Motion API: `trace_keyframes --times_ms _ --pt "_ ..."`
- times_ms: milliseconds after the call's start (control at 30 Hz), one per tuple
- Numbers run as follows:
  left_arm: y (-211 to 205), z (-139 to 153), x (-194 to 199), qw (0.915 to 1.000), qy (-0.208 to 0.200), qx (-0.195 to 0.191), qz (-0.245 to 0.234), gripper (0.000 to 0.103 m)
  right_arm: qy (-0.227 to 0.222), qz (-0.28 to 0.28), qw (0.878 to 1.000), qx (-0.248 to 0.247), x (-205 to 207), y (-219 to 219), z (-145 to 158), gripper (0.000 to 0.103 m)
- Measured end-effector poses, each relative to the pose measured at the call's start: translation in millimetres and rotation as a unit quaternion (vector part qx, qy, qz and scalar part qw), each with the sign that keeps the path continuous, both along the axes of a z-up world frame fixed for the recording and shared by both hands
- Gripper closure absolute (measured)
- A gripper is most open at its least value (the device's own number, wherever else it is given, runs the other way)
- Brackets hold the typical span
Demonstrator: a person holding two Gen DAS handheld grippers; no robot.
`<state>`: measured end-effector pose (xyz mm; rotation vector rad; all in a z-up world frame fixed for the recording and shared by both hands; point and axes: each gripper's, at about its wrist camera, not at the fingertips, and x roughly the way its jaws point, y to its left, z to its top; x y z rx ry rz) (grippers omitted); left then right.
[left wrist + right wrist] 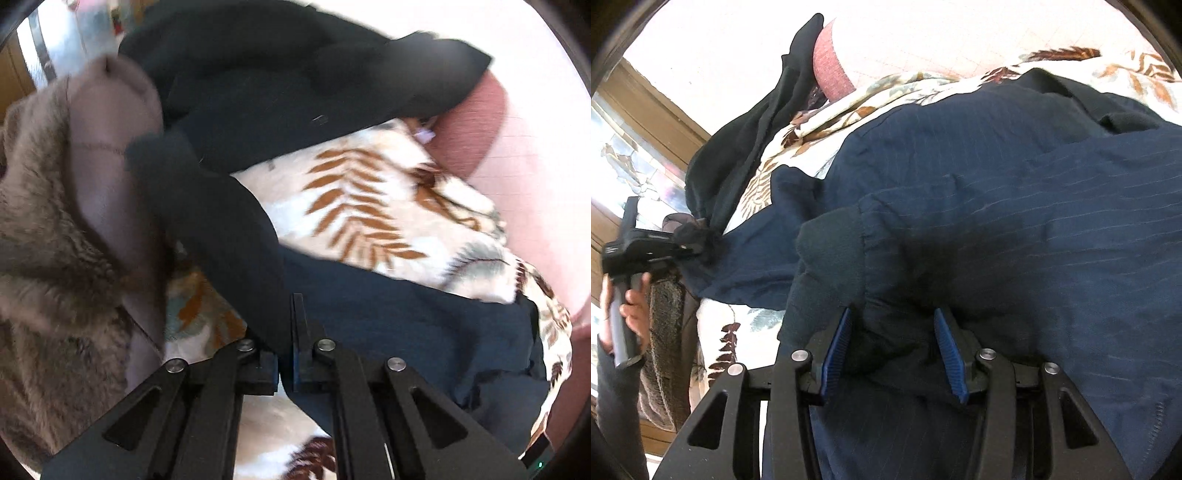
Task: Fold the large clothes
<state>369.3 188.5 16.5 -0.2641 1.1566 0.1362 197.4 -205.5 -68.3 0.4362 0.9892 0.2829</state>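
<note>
A navy pinstriped garment (1015,192) lies spread over a leaf-patterned blanket (798,125); it also shows in the left wrist view (406,317). A black garment (280,85) lies bunched beyond it. My left gripper (286,325) is shut on a strip of black cloth (229,229) and lifts it; it also shows in the right wrist view (701,240), pinching dark cloth at the navy garment's left edge. My right gripper (892,332) is open, its blue pads (947,347) either side of a dark fold of the navy garment.
A brown fur-lined coat (55,236) lies at the left. A pink cushion (476,122) sits beyond the blanket (369,206). A window with a wooden frame (657,110) is at the left in the right wrist view.
</note>
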Motion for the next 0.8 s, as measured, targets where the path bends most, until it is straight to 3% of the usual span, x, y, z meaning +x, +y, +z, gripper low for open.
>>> trace_keyframes --times_ms 300,500,800 --pt "-91 55 -32 0.9959 -0.05 -0.022 -0.073 0.101 -0.018 -0.008 0.997 -0.077 -27 -31 29 0.05" --pt "-158 67 -49 0.9894 -0.056 -0.03 -0.13 0.101 -0.017 -0.033 0.991 -0.129 -45 -65 32 0.047" --pt "-262 75 -75 0.9739 -0.054 -0.053 -0.214 0.101 -0.005 -0.09 0.972 -0.216 -76 -129 18 0.041"
